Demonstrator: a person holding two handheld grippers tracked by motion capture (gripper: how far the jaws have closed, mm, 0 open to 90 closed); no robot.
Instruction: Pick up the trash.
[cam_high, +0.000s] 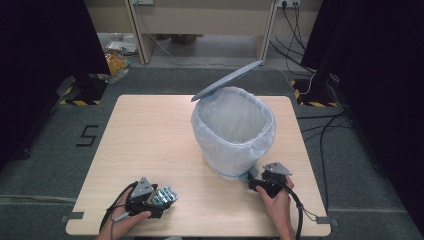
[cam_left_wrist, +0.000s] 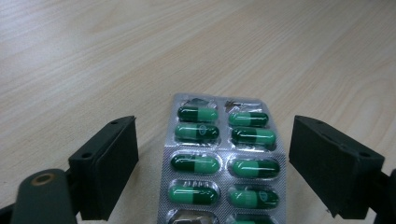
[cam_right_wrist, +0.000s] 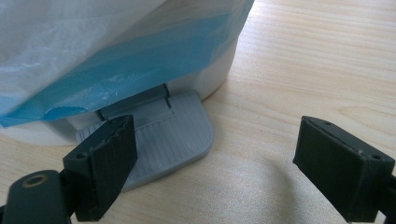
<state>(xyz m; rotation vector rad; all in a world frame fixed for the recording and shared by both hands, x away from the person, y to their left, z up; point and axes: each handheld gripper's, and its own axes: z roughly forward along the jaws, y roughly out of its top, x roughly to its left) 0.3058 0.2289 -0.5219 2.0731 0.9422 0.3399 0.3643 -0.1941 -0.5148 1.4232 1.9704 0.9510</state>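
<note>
Lying flat on the counter (cam_high: 165, 135) near its front left edge, the blister pack of green capsules (cam_left_wrist: 223, 161) sits between the parted jaws of the left claw (cam_high: 159, 196), which flank it without pressing on it. Its long axis runs along the claw's line of sight, the far short end pointing away toward the middle of the counter; the two nearest pockets at that end look torn open. Disposal appears barely begun: the pack is not yet gripped or lifted. To the right, the pedal bin (cam_high: 233, 131) with its pale liner (cam_right_wrist: 102, 51) stands with the lid (cam_high: 227, 80) raised. The right claw (cam_high: 260, 181), jaws apart, has its left jaw over the grey pedal (cam_right_wrist: 173, 135), apparently holding it down.
</note>
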